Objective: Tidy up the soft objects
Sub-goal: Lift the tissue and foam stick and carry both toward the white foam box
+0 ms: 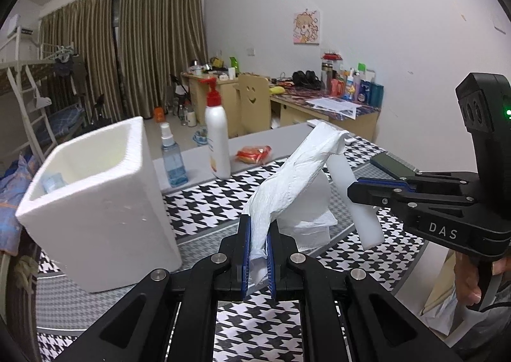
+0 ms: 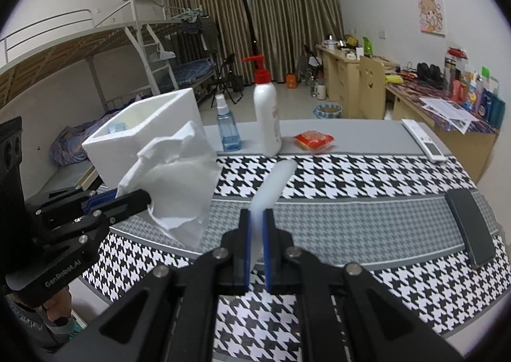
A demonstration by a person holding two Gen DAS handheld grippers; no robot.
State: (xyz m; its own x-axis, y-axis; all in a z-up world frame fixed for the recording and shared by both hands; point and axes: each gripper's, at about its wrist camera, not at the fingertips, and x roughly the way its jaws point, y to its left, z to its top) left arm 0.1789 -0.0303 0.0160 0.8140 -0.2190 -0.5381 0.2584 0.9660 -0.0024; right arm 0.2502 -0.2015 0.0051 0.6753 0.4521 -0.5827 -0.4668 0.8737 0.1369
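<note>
Jaws on both grippers are clamped on something. Left gripper [image 1: 258, 244] pinches the lower end of a crumpled white tissue [image 1: 297, 170] between its blue pads; the rest of the sheet rises up and away from the jaws, held clear above the tabletop [image 1: 204, 202]. Right gripper [image 2: 256, 234] pinches a white foam bar [image 2: 271, 183], which sticks out forward past the fingertips and tilts up. In the left wrist view the bar hangs slanted just right of the tissue, its upper end close to or touching the tissue's top edge; can't tell which. Houndstooth cloth [image 2: 351, 177] covers most of the tabletop. White foam box [image 1: 95, 202] stands open-topped on the left side, with something pale blue inside it near one wall. Behind it in a row: blue spray bottle [image 1: 172, 161], white pump bottle [image 1: 217, 138] with a red pump head, red snack packet [image 1: 254, 154]. White remote [image 2: 423, 138] lies at the far right edge of the tabletop, and a dark flat case [image 2: 469, 228] lies nearer on the right. A hand [image 1: 469, 279] grips the right gripper's handle at the frame edge.
</note>
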